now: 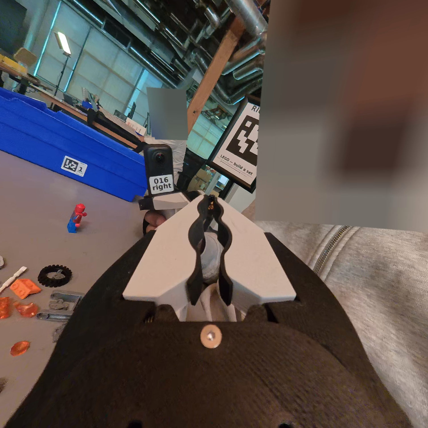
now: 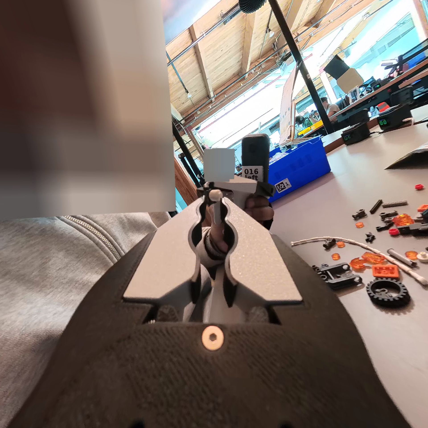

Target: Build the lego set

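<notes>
Nearest the lens in both views is the black body of each gripper with its pale fingers running up the middle of the frame. In the left wrist view the left gripper [image 1: 211, 203] has its fingers drawn nearly together, pinching a tiny dark piece with an orange speck [image 1: 210, 205] at the very tips. In the right wrist view the right gripper [image 2: 212, 196] is likewise closed at the tips on a small grey pin with a round head [image 2: 215, 194], next to a small black part. Both are raised off the bench [image 1: 46, 196] and pointed at each other in front of a grey zipped sweater [image 1: 370, 278], which I judge is so the two small pieces can be lined up and pushed together in the air. Loose pieces wait on the bench for later steps. Only the left wrist view shows the red and blue figure [image 1: 76, 217] standing at middle left, and a framed sign [image 1: 240, 143] right of centre. Only the right wrist view shows the white cord [image 2: 347, 245], the dark pins and the folded booklet [image 2: 410, 159] at right. Both views show the black tyre [image 2: 388, 293], orange bits [image 2: 385, 271] and blue bin [image 2: 301, 162]
</notes>
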